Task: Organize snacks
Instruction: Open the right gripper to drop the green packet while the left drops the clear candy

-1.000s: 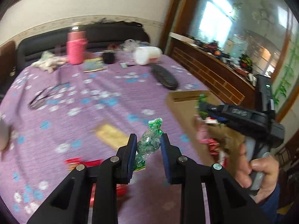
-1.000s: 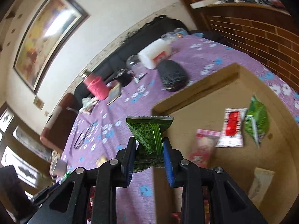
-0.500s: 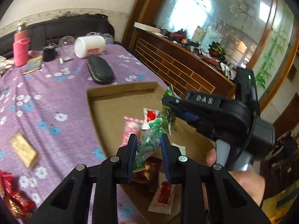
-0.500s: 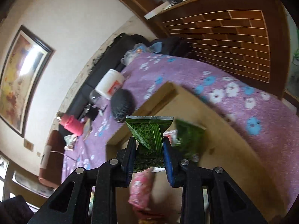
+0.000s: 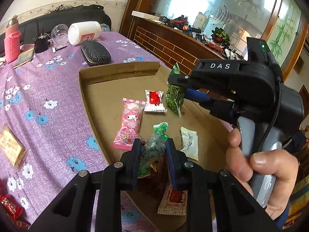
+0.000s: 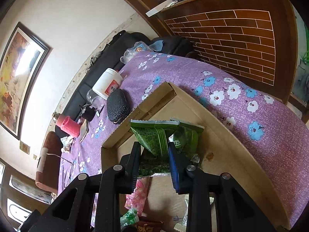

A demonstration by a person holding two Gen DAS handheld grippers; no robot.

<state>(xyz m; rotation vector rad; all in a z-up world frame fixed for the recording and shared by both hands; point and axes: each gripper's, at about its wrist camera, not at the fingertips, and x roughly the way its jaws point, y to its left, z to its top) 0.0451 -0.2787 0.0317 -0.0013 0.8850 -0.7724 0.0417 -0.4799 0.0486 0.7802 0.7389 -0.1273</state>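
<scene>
My left gripper (image 5: 152, 150) is shut on a green-and-clear wrapped candy (image 5: 154, 145) and holds it over the near part of the cardboard box (image 5: 100, 96). My right gripper (image 6: 154, 154) is shut on a dark green snack packet (image 6: 154, 137) above the box's far corner (image 6: 218, 135). It also shows in the left wrist view (image 5: 178, 89), just over a second green packet (image 5: 174, 102). In the box lie a pink My Melody packet (image 5: 129, 127), a red-and-white sachet (image 5: 154, 101) and a white sachet (image 5: 190, 143).
The box sits on a purple flowered tablecloth (image 5: 44, 89). Beyond it lie a black glasses case (image 5: 95, 53), a white jar (image 5: 84, 32), a black cup (image 5: 41, 44) and a pink bottle (image 5: 12, 44). A gold packet (image 5: 10, 145) and red candies (image 5: 10, 206) lie at left.
Both grippers moved on over the box with their snacks. The right gripper with the green packet came lower, close above the green packet lying in the box.
</scene>
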